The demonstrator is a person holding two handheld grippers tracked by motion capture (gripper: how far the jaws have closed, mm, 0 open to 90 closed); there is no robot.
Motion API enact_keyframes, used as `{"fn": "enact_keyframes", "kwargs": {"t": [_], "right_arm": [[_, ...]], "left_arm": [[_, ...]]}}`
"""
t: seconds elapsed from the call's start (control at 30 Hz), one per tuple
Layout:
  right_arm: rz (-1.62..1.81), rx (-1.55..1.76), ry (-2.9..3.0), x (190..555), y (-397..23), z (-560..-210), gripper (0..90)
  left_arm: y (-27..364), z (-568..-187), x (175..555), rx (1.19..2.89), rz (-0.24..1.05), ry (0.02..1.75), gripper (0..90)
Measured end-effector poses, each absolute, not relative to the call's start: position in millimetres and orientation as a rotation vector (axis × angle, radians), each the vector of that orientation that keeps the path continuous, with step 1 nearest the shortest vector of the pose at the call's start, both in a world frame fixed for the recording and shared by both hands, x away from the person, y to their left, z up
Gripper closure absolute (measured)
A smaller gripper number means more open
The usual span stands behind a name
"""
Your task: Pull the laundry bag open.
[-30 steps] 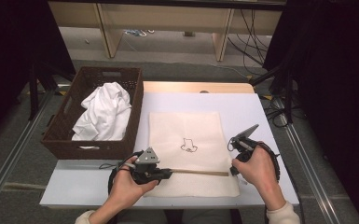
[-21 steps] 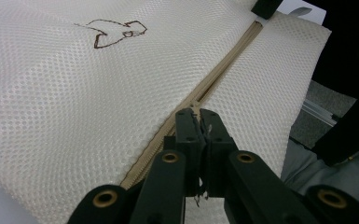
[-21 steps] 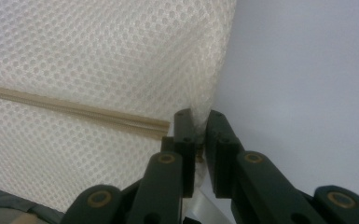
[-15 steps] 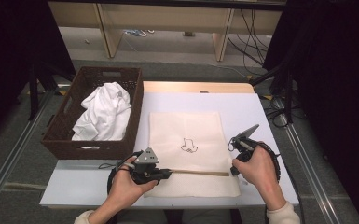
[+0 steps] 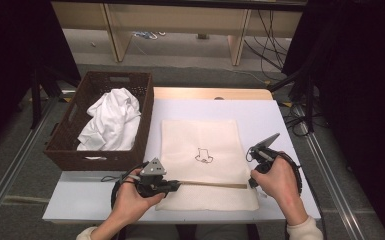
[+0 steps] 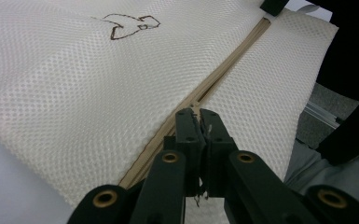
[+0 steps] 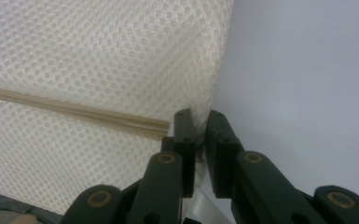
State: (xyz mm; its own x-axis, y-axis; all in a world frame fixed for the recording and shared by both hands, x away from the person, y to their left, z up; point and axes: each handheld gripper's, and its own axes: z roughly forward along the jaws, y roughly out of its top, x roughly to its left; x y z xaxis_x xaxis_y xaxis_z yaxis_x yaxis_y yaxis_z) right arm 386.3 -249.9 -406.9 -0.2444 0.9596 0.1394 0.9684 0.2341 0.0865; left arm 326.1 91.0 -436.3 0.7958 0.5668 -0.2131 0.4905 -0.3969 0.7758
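Note:
A cream mesh bag [image 5: 200, 145] with a small dark drawing [image 5: 203, 156] lies flat on the white table [image 5: 280, 115]. A tan zipper [image 5: 210, 184] runs across its near part. My left gripper [image 5: 177, 186] sits at the zipper's left end. In the left gripper view its jaws [image 6: 199, 116] are shut on the small zipper pull, over the zipper [image 6: 224, 70]. My right gripper [image 5: 252, 182] is at the zipper's right end. In the right gripper view it [image 7: 199, 116] is shut on the bag's mesh edge [image 7: 205, 93], just past the zipper [image 7: 74, 114].
A dark wicker basket [image 5: 70, 150] holding a crumpled white cloth [image 5: 112, 120] stands at the table's left side. A wooden board [image 5: 210, 93] lines the table's far edge. Cables trail on the floor to the right [image 5: 305, 120].

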Motion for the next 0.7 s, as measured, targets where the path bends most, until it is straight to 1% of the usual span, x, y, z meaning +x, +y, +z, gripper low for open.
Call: {"fn": "enact_keyframes", "kwargs": {"t": [0.2,0.3,0.7], "right_arm": [[-0.221,-1.909,-2.382,386,-250,-405,84.4],[-0.221,-1.908,-2.382,386,-250,-405,84.4],[-0.252,-1.882,-2.423,386,-253,-407,84.4]], "left_arm": [[94,-437,326,2.074,0.112,0.769,87.1],[95,-437,325,2.066,0.115,0.799,87.1],[102,-437,325,2.067,0.124,0.805,87.1]]}}
